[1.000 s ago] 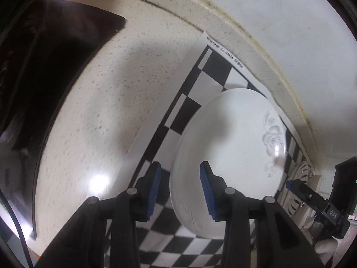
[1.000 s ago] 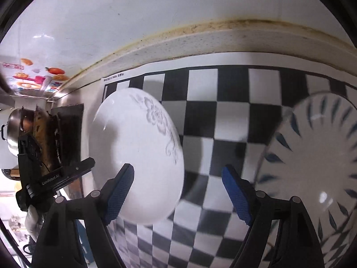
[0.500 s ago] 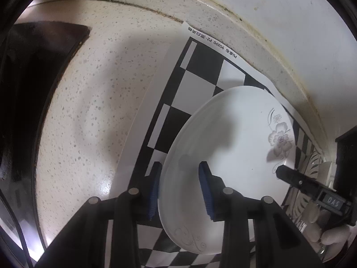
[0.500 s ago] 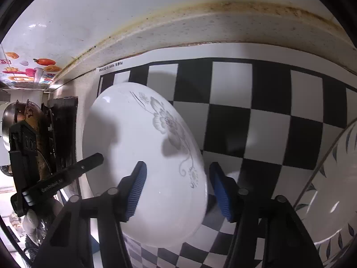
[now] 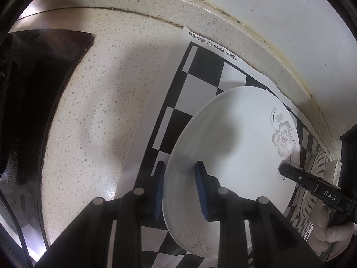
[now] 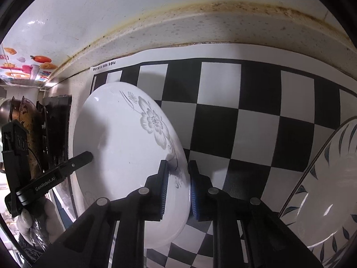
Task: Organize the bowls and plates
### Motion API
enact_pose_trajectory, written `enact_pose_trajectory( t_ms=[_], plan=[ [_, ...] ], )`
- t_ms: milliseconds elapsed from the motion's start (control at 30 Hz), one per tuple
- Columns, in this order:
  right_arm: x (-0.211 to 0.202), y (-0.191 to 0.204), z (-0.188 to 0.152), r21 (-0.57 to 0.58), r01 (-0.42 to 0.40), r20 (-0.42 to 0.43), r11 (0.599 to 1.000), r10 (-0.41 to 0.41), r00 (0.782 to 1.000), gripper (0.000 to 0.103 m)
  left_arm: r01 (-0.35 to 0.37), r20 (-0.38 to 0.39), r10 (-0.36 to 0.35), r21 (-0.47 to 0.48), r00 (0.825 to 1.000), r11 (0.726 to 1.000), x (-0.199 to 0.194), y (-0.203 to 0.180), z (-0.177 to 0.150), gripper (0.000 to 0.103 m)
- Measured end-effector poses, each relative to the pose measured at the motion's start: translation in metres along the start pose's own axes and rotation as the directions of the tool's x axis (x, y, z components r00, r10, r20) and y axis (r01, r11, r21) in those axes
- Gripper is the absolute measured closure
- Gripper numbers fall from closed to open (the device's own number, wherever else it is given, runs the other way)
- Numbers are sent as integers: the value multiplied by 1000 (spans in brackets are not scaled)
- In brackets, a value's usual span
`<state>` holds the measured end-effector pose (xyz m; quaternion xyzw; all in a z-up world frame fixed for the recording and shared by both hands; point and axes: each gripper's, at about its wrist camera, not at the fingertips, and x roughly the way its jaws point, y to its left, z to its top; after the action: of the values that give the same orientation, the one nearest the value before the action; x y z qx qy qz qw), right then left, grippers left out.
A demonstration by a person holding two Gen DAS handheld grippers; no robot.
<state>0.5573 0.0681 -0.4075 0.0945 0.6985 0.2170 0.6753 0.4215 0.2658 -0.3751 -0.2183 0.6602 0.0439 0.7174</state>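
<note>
White plate [image 5: 236, 147], tilted, long axis toward wall [image 5: 290, 11]

Two close downward views, shared plate [image 5: 234, 147]

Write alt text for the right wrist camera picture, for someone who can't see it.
The right gripper is closing its blue pads on the rim of a white flowered plate, while the left gripper meets the plate's far edge. The plate sits on a checkered mat; a leaf-patterned dish is at right.

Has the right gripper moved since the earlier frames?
Yes. The right gripper shifted left across the checkered mat onto the white plate's rim, fingers closing.
</note>
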Motion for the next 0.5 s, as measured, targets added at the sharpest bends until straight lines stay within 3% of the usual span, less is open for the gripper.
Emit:
enact_pose_trajectory(
  t_ms=[500],
  plan=[
    [-26, -20, -23, 40, -42, 32, 998, 41, 999, 87, 14, 38, -15, 25, 999, 1000, -23, -8, -12, 79]
  ],
)
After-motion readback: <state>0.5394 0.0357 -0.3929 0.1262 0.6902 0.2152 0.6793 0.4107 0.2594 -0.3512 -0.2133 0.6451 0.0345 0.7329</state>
